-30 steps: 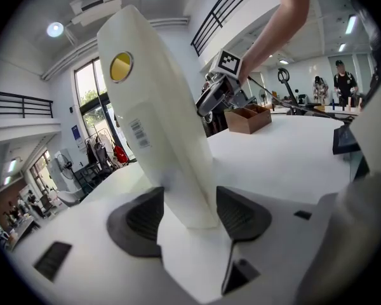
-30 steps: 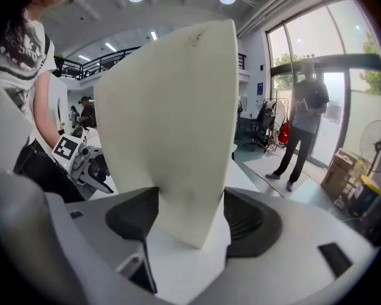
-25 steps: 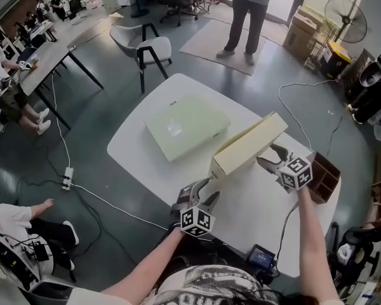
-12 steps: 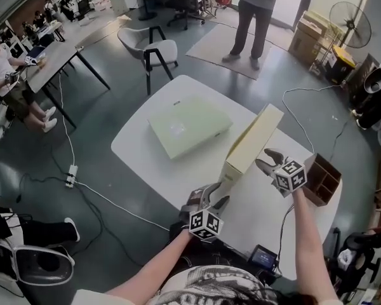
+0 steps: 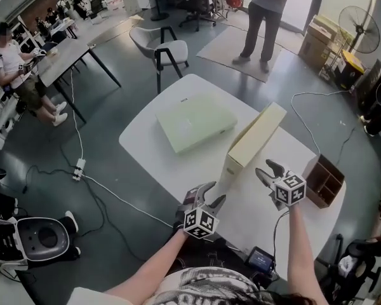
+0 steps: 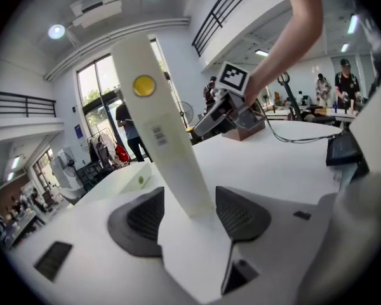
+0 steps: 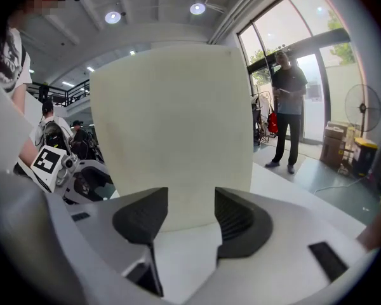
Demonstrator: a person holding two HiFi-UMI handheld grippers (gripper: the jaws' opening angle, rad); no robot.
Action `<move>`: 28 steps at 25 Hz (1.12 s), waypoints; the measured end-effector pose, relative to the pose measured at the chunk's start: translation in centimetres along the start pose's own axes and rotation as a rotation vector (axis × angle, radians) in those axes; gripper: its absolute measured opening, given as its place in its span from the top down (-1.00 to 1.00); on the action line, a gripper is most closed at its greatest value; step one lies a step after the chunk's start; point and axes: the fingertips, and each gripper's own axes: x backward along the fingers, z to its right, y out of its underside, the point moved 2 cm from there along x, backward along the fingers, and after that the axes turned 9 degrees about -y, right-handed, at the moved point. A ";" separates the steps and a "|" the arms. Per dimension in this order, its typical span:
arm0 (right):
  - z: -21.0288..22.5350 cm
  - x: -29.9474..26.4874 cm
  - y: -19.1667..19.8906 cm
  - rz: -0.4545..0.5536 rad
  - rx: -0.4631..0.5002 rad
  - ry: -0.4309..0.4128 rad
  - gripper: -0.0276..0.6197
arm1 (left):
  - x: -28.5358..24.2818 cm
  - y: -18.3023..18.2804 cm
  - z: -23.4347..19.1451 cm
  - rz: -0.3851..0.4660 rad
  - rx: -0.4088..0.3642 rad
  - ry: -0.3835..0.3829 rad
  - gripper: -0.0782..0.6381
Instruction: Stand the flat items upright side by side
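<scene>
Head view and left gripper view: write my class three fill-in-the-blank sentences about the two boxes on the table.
The cream box stands ___ on the white table. The flat-lying box is pale ___. In the left gripper view, the round sticker on the cream box is ___.
Missing words: upright; green; yellow

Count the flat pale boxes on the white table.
2. The upright box stands on edge near the table's front; the flat box lies toward its far side. None appears hidden.
</scene>
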 end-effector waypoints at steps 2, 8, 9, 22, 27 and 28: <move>-1.1 0.1 0.4 0.032 -0.040 0.011 0.20 | 0.8 0.8 -1.5 -0.015 0.042 -0.014 0.09; -4.1 -0.5 0.7 0.148 -0.168 0.061 0.20 | 1.9 2.5 -7.7 -0.025 0.065 -0.038 0.09; -4.5 -0.7 0.9 0.169 -0.193 0.077 0.20 | 1.8 2.9 -8.8 -0.023 0.077 -0.037 0.09; -7.8 0.4 2.5 0.401 -0.482 0.556 0.22 | -2.7 7.2 -22.5 0.072 0.000 0.204 0.09; -12.0 0.5 2.4 0.453 -0.560 0.710 0.21 | -4.3 8.1 -27.8 0.095 -0.017 0.252 0.09; -12.9 0.4 2.5 0.461 -0.576 0.731 0.21 | -4.6 8.2 -28.9 0.097 -0.015 0.249 0.09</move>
